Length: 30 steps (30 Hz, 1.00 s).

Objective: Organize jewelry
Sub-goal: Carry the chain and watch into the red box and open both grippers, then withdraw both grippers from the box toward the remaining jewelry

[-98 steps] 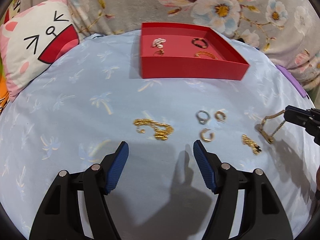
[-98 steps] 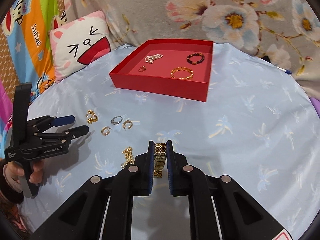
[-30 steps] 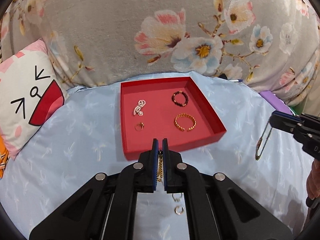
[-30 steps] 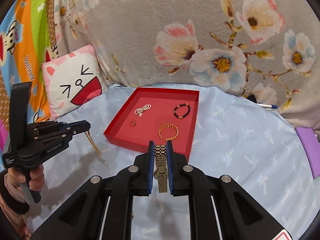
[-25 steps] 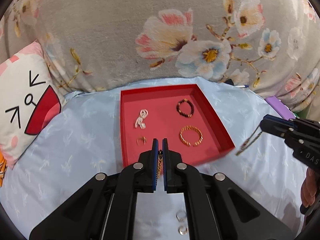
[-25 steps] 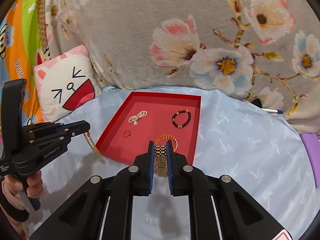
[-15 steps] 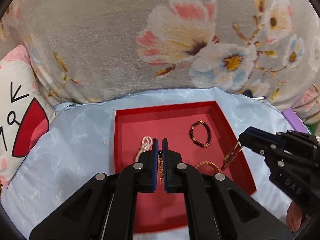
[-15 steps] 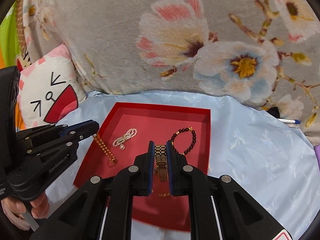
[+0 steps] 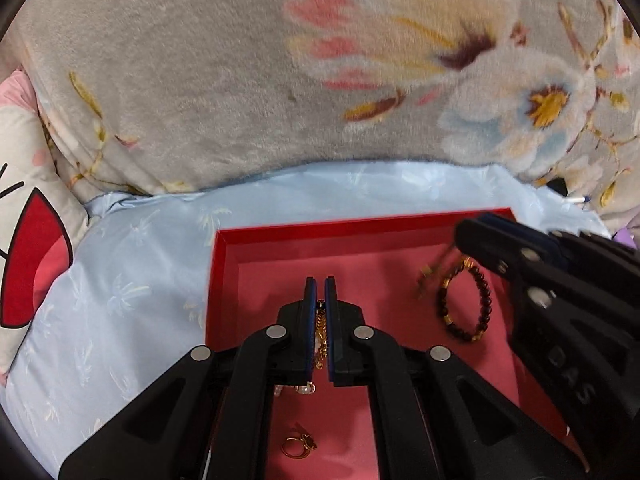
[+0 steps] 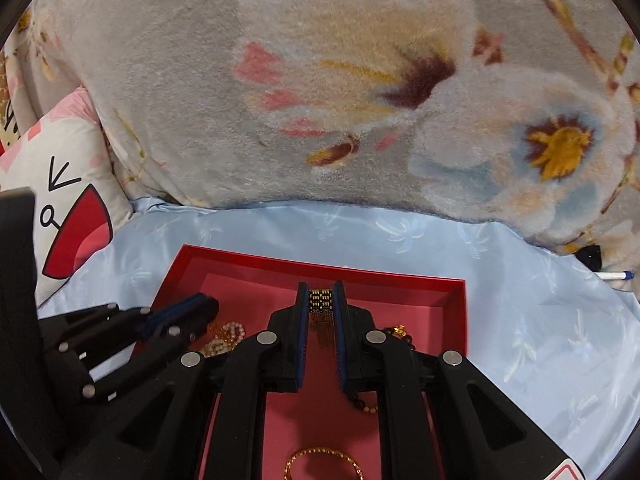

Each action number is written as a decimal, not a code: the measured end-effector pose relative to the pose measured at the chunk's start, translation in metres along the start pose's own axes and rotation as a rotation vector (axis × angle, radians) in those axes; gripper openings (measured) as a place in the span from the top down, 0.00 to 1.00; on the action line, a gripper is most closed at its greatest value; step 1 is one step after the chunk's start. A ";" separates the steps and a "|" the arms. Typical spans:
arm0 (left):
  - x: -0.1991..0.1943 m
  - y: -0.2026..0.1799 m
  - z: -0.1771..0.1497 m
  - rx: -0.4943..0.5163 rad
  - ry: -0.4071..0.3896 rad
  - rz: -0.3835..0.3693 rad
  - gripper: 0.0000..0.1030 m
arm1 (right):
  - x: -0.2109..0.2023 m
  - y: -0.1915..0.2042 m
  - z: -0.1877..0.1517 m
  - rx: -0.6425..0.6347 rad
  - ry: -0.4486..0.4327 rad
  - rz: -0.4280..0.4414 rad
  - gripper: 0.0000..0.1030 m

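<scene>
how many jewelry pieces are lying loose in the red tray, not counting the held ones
4: a beaded bracelet at the far right, a ring at the near left, a pearl piece behind the ring, and a gold bangle at the near right. More may be hidden.

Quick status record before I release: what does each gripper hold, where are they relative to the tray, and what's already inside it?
left gripper: shut on thin gold chain, over red tray
right gripper: shut on flat gold link bracelet, over the tray
already in tray: dark bead bracelet, gold ring, gold bangle, pearl piece
release: not yet done
</scene>
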<state>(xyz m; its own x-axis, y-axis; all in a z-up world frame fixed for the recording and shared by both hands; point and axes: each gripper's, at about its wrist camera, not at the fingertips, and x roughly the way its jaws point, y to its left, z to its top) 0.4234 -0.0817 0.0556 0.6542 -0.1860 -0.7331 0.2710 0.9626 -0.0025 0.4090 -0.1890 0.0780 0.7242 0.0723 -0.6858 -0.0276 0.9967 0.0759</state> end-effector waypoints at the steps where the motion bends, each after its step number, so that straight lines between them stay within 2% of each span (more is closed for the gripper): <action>1: 0.002 -0.001 -0.004 0.006 0.009 -0.002 0.97 | 0.004 0.000 -0.002 -0.003 0.016 -0.002 0.90; 10: 0.012 -0.002 -0.034 0.038 0.065 0.028 0.93 | 0.009 -0.004 -0.045 -0.051 0.158 -0.011 0.90; 11: 0.011 -0.001 -0.034 0.034 0.062 0.027 0.90 | 0.010 -0.005 -0.049 -0.056 0.170 -0.009 0.90; 13: 0.008 -0.001 -0.034 0.030 0.046 0.034 0.69 | 0.011 -0.005 -0.059 -0.068 0.182 -0.012 0.89; 16: -0.001 -0.001 -0.034 0.033 0.006 0.056 0.52 | 0.006 -0.008 -0.065 -0.058 0.162 -0.002 0.88; 17: -0.003 -0.002 -0.034 0.036 -0.003 0.061 0.51 | 0.004 -0.009 -0.065 -0.052 0.181 0.002 0.87; 24: -0.030 0.007 -0.038 0.004 -0.048 0.050 0.48 | -0.040 -0.016 -0.070 -0.022 0.090 0.045 0.84; 30: -0.073 0.017 -0.057 -0.011 -0.074 0.027 0.46 | -0.104 -0.017 -0.092 -0.021 0.016 0.072 0.76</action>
<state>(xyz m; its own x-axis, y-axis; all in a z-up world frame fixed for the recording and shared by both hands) 0.3403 -0.0405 0.0705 0.7120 -0.1733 -0.6805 0.2445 0.9696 0.0089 0.2706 -0.2104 0.0809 0.7087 0.1439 -0.6907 -0.0939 0.9895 0.1098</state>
